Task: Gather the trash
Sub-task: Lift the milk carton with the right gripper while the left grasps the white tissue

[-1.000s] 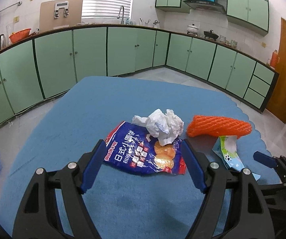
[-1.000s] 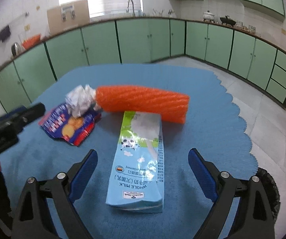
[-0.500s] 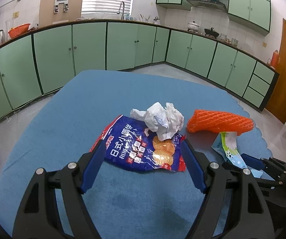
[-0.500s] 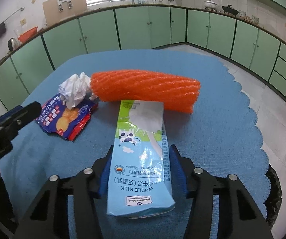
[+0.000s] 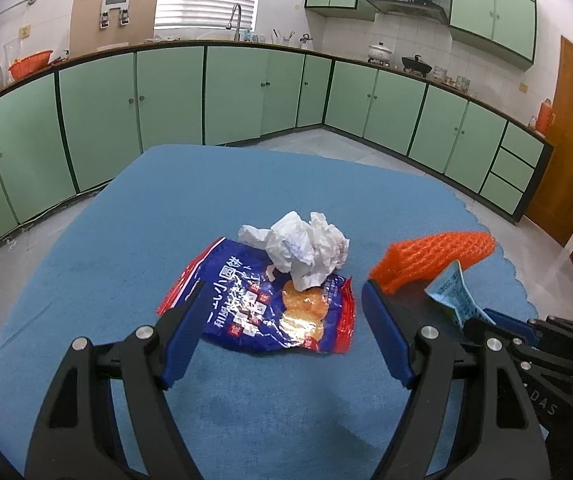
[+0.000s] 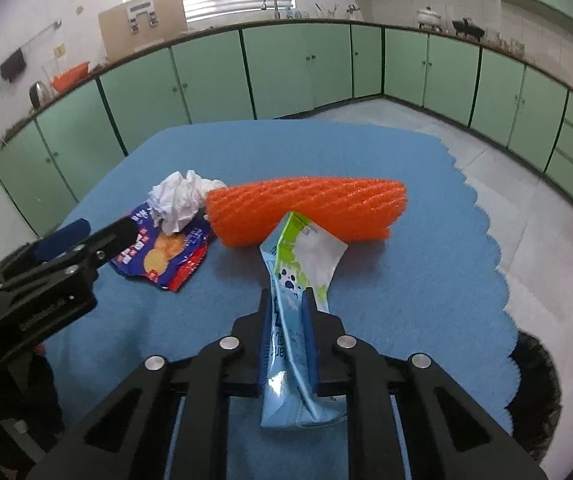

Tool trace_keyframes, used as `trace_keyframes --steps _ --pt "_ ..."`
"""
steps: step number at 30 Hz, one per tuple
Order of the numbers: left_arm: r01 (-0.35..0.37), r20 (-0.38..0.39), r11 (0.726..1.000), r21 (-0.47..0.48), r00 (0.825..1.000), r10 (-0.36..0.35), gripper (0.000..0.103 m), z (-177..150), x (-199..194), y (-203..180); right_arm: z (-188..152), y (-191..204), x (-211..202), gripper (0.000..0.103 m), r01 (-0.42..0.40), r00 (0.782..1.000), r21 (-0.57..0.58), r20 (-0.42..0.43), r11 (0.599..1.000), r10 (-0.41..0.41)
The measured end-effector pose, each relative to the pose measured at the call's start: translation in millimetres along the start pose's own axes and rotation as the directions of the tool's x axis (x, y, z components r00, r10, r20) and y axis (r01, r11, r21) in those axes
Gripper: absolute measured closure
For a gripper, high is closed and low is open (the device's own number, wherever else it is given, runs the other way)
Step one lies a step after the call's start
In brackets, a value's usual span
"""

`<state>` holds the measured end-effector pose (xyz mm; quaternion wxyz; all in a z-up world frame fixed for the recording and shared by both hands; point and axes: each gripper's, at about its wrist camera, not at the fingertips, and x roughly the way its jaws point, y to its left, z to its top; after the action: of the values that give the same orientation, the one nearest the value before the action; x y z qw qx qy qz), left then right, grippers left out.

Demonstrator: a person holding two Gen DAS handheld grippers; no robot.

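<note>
- Snack wrapper (image 5: 274,304) lies near the middle of the table (image 5: 166,208); crumpled paper (image 5: 302,246) rests on its far end
- Foam net sleeve (image 6: 306,210) lies just right of the paper, crosswise
- Milk carton (image 6: 298,276) lies before the sleeve, far end touching it, toward the right edge

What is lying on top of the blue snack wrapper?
A crumpled white tissue rests on the far end of the blue snack wrapper; whatever lies beneath the tissue is covered.
</note>
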<state>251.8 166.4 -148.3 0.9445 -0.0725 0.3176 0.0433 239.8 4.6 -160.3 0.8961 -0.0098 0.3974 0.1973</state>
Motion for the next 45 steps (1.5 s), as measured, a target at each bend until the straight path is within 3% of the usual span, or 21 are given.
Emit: trace_keyframes --steps 1,3,6,10,11,13,19,20,25,26,27,36,45 --pt "-0.001 -0.001 1.0 -0.001 1.0 0.001 0.029 -1 0 1 -1 -3 0 0.079 -0.008 1.0 0.011 -0.001 1.0 0.008" --pt "-0.003 -0.005 1.0 -0.003 1.0 0.003 0.029 -2 1 3 -4 -7 4 0.054 0.004 1.0 0.027 -0.005 1.0 -0.004" --pt "-0.006 -0.006 1.0 -0.004 1.0 0.006 0.029 0 1 4 -6 -7 11 0.042 0.003 1.0 0.041 -0.017 0.999 -0.003" --pt "-0.007 -0.006 1.0 -0.005 1.0 0.007 0.029 0 1 5 -9 -3 22 0.038 0.023 0.999 0.026 -0.043 0.999 -0.022" --pt "-0.007 -0.008 1.0 -0.006 1.0 0.007 0.029 0 2 5 -11 -3 25 0.038 0.024 0.999 0.024 -0.047 0.999 -0.023" --pt "-0.006 -0.009 1.0 -0.008 1.0 0.006 0.029 0 2 6 -12 0 27 0.049 0.039 0.998 0.008 -0.049 0.999 -0.038" --pt "-0.006 -0.013 1.0 -0.01 1.0 0.006 0.029 -1 4 9 -12 5 24 0.052 0.064 0.996 -0.015 -0.054 0.998 -0.064" --pt "-0.005 -0.013 1.0 -0.01 1.0 0.005 0.029 -1 4 9 -11 6 21 0.062 0.07 0.996 -0.02 -0.052 0.997 -0.071" --pt "0.0 -0.007 1.0 -0.015 1.0 0.0 0.029 3 3 7 2 11 -1 0.064 0.089 0.996 -0.04 -0.026 0.995 -0.09" --pt "0.002 -0.004 1.0 -0.015 1.0 -0.002 0.029 3 2 6 4 11 -4 0.088 0.087 0.996 -0.041 -0.022 0.995 -0.088" --pt "0.004 -0.002 1.0 -0.016 1.0 -0.004 0.029 4 1 6 6 12 -6 0.091 0.095 0.995 -0.041 -0.024 0.995 -0.096" --pt "0.012 0.009 1.0 -0.012 1.0 -0.012 0.029 8 -3 -3 9 -6 -17 0.092 0.053 0.999 0.014 -0.005 0.999 -0.053" --pt "0.025 0.015 1.0 0.005 1.0 -0.025 0.029 18 5 -15 22 -13 -43 0.092 0.067 0.996 0.027 0.065 0.997 -0.068"
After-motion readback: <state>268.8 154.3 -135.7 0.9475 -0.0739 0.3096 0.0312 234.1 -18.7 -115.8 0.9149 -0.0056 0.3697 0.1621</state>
